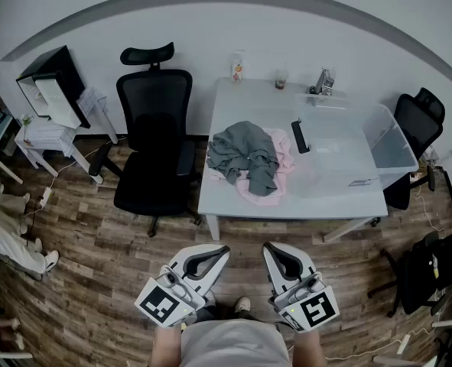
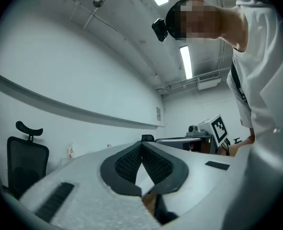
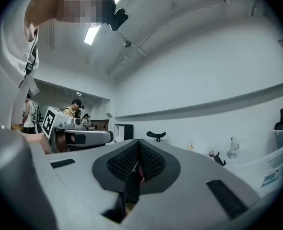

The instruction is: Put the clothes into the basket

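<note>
On the table (image 1: pixel 237 102), the clothes are lying in a loose heap near its front edge: a grey garment (image 1: pixel 245 153) is sprawling on top, and a pink one (image 1: pixel 273 183) is showing beneath it and to its right. Just beside the heap, on the table's right half, the clear basket (image 1: pixel 395 147) is standing upright, with no clothes inside it. A black bar (image 1: pixel 299 136) is sitting at the basket's left rim, between the basket and the heap. Along the table's far edge a bottle (image 1: pixel 237 67), a cup (image 1: pixel 281 80) and a small metal object (image 1: pixel 323 81) are standing well apart from the clothes. A black chair (image 1: pixel 155 140) is standing at the table's left end, and a second chair (image 1: pixel 417 117) is partly hiding behind the basket on the right.

Well short of the table, over the wooden floor (image 1: pixel 95 243), the person is holding both grippers close to the body, side by side and pointing towards the table. The left gripper (image 1: pixel 219 252) is keeping its jaws together, tips touching, with nothing between them; its own view (image 2: pixel 142 146) is showing the pads meeting at the tip. The right gripper (image 1: pixel 273 251) is likewise holding its jaws closed on nothing, pads pressing together in its own view (image 3: pixel 138 143). Neither gripper is touching the clothes or the basket.
</note>
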`<state>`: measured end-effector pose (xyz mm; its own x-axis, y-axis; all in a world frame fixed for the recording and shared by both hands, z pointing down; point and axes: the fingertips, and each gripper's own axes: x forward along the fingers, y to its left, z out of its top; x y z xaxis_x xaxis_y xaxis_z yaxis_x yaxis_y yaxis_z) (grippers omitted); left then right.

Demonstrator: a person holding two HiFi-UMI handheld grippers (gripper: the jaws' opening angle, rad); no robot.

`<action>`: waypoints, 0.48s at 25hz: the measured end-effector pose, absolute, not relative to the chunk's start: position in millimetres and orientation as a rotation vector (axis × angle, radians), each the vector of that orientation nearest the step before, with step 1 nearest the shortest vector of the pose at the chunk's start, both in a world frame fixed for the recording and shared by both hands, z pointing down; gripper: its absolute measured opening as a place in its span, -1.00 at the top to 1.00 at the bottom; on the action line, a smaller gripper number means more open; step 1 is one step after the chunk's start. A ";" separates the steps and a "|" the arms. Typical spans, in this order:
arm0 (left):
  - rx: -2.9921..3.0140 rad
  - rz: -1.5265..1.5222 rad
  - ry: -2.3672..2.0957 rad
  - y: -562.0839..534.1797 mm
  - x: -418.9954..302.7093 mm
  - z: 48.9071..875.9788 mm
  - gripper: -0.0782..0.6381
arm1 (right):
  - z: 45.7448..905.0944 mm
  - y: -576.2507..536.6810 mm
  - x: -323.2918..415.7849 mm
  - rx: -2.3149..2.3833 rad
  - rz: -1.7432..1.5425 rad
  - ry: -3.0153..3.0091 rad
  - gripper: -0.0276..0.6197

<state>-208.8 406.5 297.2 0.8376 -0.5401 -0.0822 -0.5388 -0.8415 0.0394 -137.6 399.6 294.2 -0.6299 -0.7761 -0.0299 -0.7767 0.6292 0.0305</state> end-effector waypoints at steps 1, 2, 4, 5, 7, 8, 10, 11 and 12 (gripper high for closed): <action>2.998 -0.138 -0.881 408.2 -205.4 296.9 0.77 | 294.2 401.0 -134.9 -1.342 0.064 2.824 0.90; 3.000 -0.137 -0.882 410.0 -202.1 296.5 0.77 | 294.2 402.4 -132.1 -1.339 0.064 2.825 0.90; 3.010 -0.146 -0.891 413.4 -196.2 295.2 0.77 | 293.7 404.8 -125.8 -1.338 0.062 2.822 0.90; 3.020 -0.160 -0.901 414.9 -193.6 294.1 0.77 | 293.2 406.0 -122.3 -1.336 0.059 2.818 0.90; 3.019 -0.155 -0.921 418.2 -188.4 293.6 0.77 | 291.7 409.1 -116.2 -1.316 0.055 2.813 0.90; 3.009 -0.135 -0.929 419.8 -185.9 294.1 0.77 | 291.1 411.0 -114.0 -1.301 0.056 2.816 0.90; 3.001 -0.114 -0.947 422.6 -182.2 294.2 0.77 | 290.9 414.7 -111.0 -1.276 0.067 2.834 0.90; 3.002 -0.111 -0.955 423.8 -180.7 294.2 0.77 | 291.3 416.2 -109.7 -1.267 0.072 2.843 0.90; 3.002 -0.110 -0.962 424.5 -179.2 294.2 0.77 | 292.2 417.1 -108.4 -1.261 0.075 2.851 0.90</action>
